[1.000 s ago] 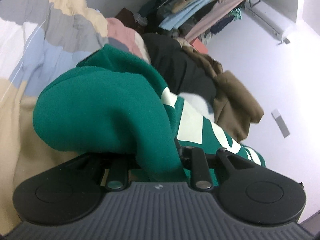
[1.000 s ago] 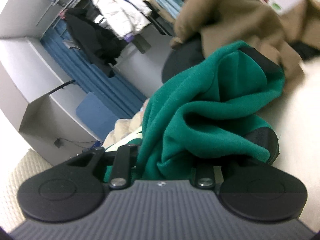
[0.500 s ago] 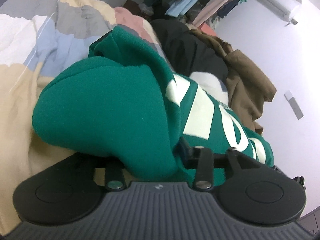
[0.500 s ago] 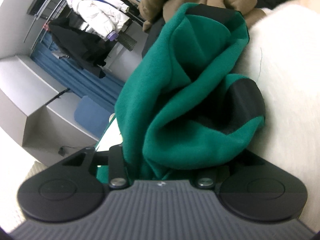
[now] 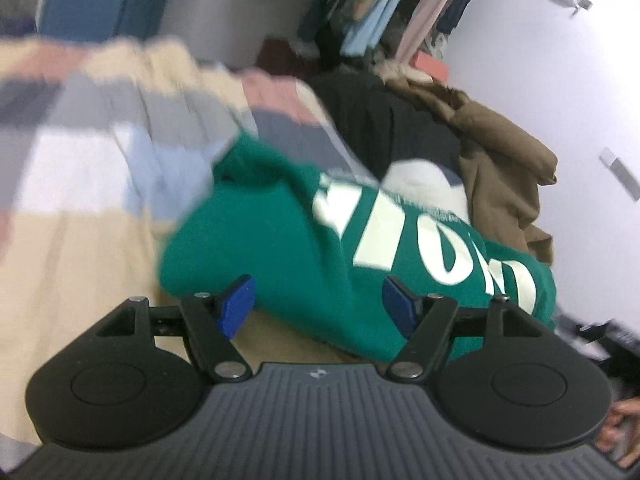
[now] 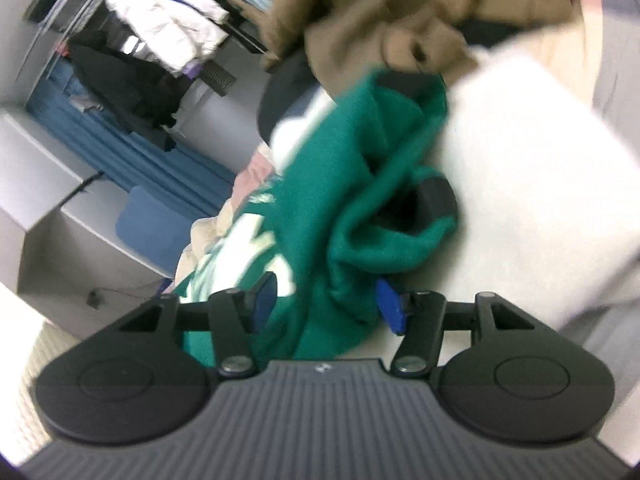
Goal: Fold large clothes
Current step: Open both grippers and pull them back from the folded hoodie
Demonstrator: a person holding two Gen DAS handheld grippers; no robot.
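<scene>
The left gripper (image 5: 318, 306) is opening, blue pads clear of the green sweatshirt (image 5: 304, 240) bunched just beyond at 12 o'clock on the patchwork bedding (image 5: 80, 184); the right gripper (image 6: 326, 304) is opening too, sweatshirt folds loose between its pads; brown jacket (image 6: 360, 12) at 12 o'clock.
</scene>
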